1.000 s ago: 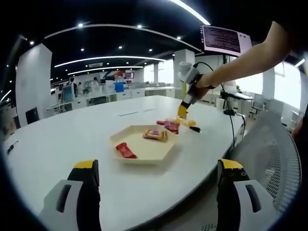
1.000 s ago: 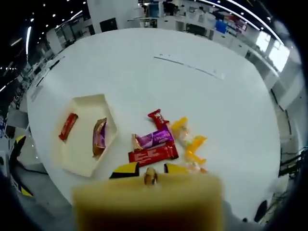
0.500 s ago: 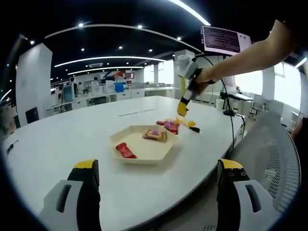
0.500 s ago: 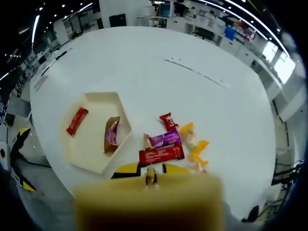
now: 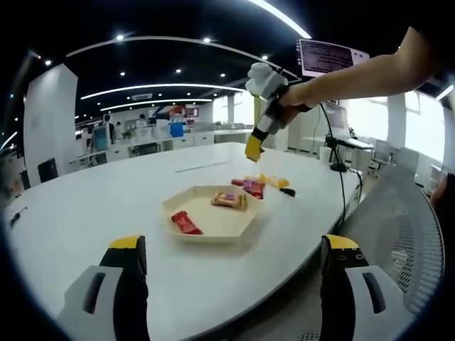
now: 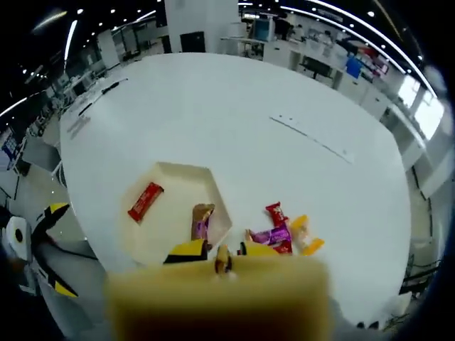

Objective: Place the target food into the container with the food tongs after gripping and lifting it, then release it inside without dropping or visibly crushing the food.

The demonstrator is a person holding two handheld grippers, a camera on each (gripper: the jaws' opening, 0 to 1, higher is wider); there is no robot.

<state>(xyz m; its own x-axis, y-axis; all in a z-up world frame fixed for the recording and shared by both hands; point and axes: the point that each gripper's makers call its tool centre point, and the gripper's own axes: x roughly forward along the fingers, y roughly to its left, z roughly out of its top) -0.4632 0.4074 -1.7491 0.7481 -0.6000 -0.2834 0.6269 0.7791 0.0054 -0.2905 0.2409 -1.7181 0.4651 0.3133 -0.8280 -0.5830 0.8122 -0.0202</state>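
Down at the near edge of the table [image 5: 85,206] the left gripper [image 5: 233,243] sits with its jaws wide apart and nothing in them, and past it is the tray [image 5: 206,234], which already has a red snack [image 5: 186,222] and another wrapped one in it. Just right of the tray is the pile of wrapped snacks [image 5: 256,185], and high above that hangs the right gripper [image 5: 256,142] with the tongs [image 5: 253,150]. Honestly can't tell how far they're open or whether they've got anything, so I'd come straight down on one wrapper at the pile's edge and squeeze gently.
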